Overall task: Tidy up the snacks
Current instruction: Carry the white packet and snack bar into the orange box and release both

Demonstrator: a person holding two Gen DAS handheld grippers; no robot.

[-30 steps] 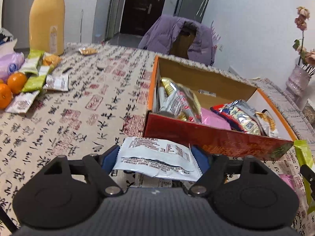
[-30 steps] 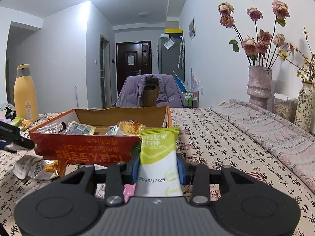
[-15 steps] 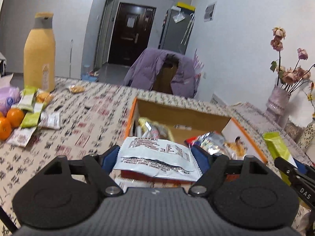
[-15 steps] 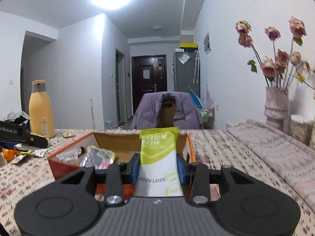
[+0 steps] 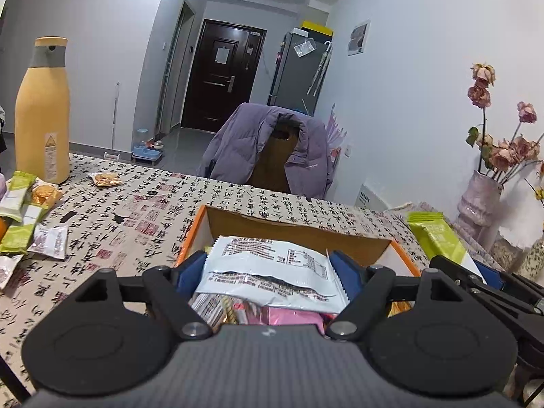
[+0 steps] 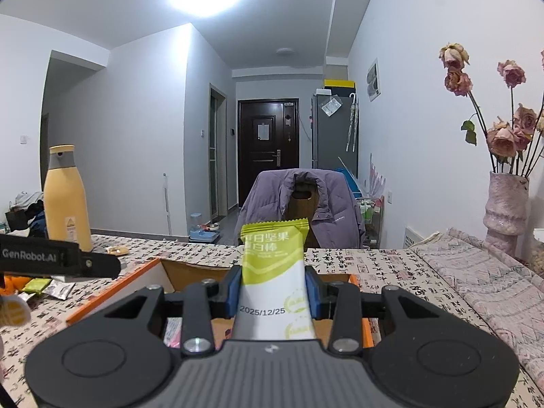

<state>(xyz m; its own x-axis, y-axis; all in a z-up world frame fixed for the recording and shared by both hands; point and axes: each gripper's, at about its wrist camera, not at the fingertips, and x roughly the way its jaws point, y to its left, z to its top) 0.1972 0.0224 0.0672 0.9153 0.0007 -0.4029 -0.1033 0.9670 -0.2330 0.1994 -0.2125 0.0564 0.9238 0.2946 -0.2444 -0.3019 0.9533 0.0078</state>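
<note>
Both crinkly foil packets higher, above cardboard box

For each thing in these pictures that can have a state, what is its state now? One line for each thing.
Left tool: shut on the white snack packet, above the box.
Right tool: shut on the green snack bar, upright.
Cardboard box: open, snacks inside.
Yellow bottle: upright, cap on.
Dark door: closed.
Chair: purple jacket draped over it.
Loose snacks: lying on the table, outside the box.
</note>
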